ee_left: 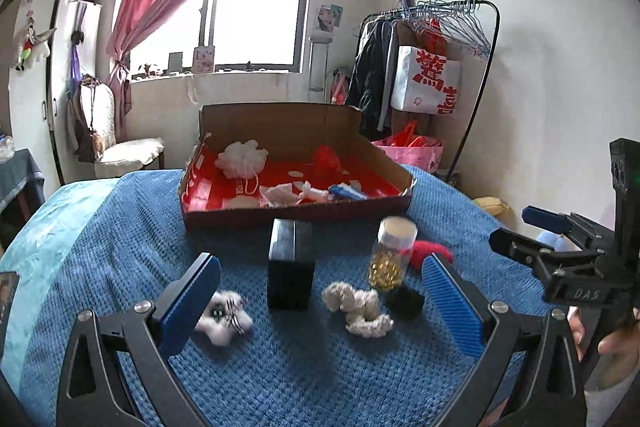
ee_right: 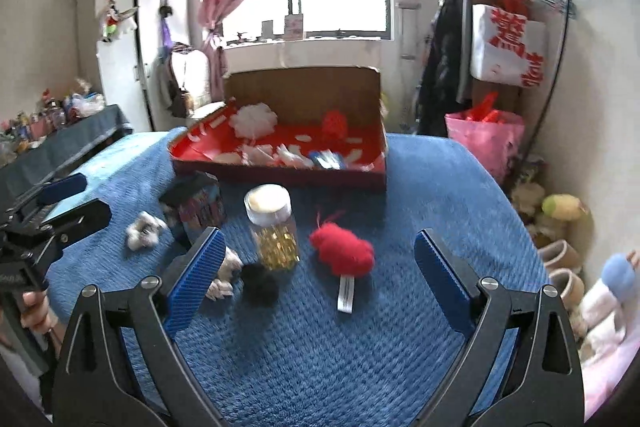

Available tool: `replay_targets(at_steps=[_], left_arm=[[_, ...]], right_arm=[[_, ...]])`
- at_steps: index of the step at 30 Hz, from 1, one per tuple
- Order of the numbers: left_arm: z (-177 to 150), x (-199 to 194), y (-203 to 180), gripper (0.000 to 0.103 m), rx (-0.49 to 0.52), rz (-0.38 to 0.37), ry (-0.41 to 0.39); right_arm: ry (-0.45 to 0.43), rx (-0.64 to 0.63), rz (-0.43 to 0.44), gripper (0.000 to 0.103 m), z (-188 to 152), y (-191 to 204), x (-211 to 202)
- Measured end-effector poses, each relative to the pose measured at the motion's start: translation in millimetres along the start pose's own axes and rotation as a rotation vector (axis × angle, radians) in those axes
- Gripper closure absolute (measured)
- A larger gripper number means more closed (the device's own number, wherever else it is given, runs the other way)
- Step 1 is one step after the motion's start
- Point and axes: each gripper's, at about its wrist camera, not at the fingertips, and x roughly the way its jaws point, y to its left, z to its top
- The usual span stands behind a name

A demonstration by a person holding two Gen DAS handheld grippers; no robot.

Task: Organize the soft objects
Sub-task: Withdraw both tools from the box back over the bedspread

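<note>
Both grippers open over the bed

I held my left gripper (ee_left: 320,291) and right gripper (ee_right: 320,267) wide open, gripping nothing; the red plush (ee_right: 343,253) lay on the blue blanket (ee_right: 320,355), near the box (ee_right: 280,169).

A shallow cardboard box with a red lining (ee_left: 208,211) sits at the far side of the blue knitted bedspread (ee_left: 300,367). Before it stand a black rectangular box (ee_left: 290,267) and, to its right, a clear jar of gold beads (ee_left: 390,255). A red woolly plush (ee_right: 344,253) lies right of the jar, and a cream crocheted scrunchie (ee_left: 358,307) lies in front.
</note>
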Motion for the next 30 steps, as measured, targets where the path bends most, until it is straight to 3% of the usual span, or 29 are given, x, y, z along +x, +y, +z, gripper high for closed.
replay_targets(at_steps=[7,13,23,30], left_arm=[[-32,19,2,0.000,-0.015,0.028,0.051],[-46,35,8,0.000,-0.040,0.035,0.109],[-49,47,31,0.000,-0.056,0.060,0.181],[-43,69,65,0.001,-0.052,0.088,0.291]], right_arm=[[0.057,0.018,-0.002,0.006,-33,9,23],[0.115,0.015,0.013,0.006,-42,11,38],[0.174,0.043,0.072,0.006,-38,8,57],[0.247,0.047,0.121,0.007,-33,11,84]])
